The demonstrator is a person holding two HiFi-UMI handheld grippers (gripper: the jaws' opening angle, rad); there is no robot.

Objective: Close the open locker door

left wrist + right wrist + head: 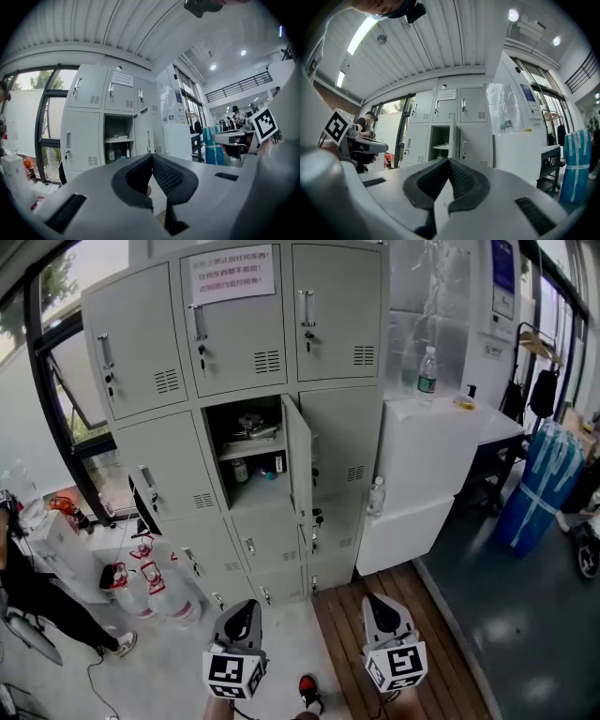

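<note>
A grey bank of lockers [234,409] stands ahead. Its middle compartment [246,448] is open, with bottles and a stack of items on its shelf. The open locker door [298,457] swings out toward me, hinged on the right. In the left gripper view the open compartment [117,140] shows left of the door [143,133]; in the right gripper view the door [453,140] appears edge-on. My left gripper [240,615] and right gripper [380,607] hang low near the floor, well short of the lockers. Both are shut and hold nothing, tips meeting in the left gripper [152,155] and the right gripper [448,160].
A white cabinet [441,465] with a bottle [427,371] on top stands right of the lockers. A blue wrapped bundle [539,486] leans at far right. Water jugs [155,592] sit on the floor left. A second small door [142,504] hangs open at left.
</note>
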